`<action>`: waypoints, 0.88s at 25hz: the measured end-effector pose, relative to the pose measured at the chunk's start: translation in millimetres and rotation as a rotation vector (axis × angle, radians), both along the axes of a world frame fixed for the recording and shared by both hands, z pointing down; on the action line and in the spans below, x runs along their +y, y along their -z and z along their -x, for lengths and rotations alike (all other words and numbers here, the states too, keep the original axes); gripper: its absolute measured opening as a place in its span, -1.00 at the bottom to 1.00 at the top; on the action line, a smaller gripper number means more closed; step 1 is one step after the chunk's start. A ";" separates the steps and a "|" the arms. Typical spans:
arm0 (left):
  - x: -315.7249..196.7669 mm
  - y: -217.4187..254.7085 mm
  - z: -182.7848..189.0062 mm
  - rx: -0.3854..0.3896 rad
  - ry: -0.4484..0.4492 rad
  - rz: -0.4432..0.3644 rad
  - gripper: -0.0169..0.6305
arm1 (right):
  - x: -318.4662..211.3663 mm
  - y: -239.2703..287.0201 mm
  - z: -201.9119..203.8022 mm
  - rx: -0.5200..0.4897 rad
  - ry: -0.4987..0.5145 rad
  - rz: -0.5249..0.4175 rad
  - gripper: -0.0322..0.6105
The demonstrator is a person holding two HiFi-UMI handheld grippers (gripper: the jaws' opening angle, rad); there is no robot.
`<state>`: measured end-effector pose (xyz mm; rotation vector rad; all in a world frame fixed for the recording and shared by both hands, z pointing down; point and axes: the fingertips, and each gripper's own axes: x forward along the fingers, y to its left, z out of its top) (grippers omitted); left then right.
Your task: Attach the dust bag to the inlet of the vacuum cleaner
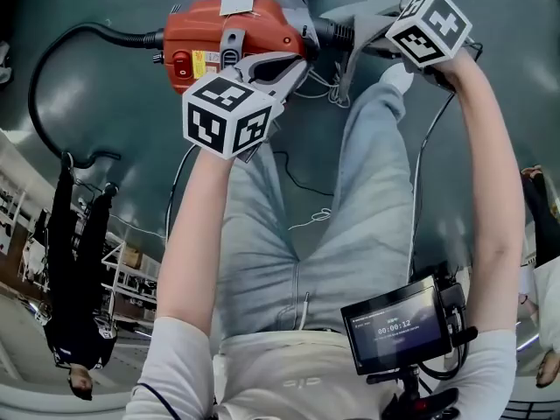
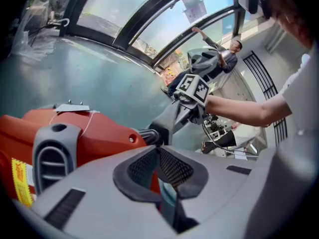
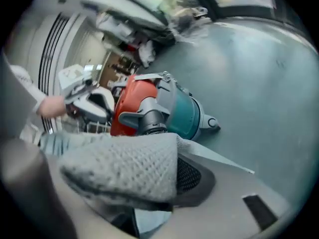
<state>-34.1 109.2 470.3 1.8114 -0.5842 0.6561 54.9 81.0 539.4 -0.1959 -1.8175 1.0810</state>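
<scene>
Beside the vacuum cleaner (image 1: 219, 33)
right hand-held gripper (image 3: 178, 169) seemingly pinches the dust bag (image 3: 124, 171); left hand-held gripper (image 2: 158, 151) closed.

a red plastic vacuum cleaner (image 1: 219, 33) with grey trim and a teal rear section. its black round inlet (image 3: 151, 125) juts from the red end. a grey woven fabric dust bag (image 3: 124, 171) is just beside the vacuum cleaner, one end reaching towards that inlet; whether they touch is unclear.
</scene>
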 end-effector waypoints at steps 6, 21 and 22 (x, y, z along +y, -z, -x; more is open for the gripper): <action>32.6 6.9 -41.9 -0.112 -0.048 -0.116 -0.26 | -5.3 1.1 4.8 0.002 -0.160 0.071 -0.42; 56.6 -102.6 -78.4 -0.318 0.070 0.131 -0.82 | 0.3 4.0 16.7 -0.040 0.054 -0.066 -0.42; 56.6 -102.1 -74.2 -0.335 0.072 0.148 -0.84 | -5.4 2.0 9.9 -0.035 0.130 -0.176 -0.42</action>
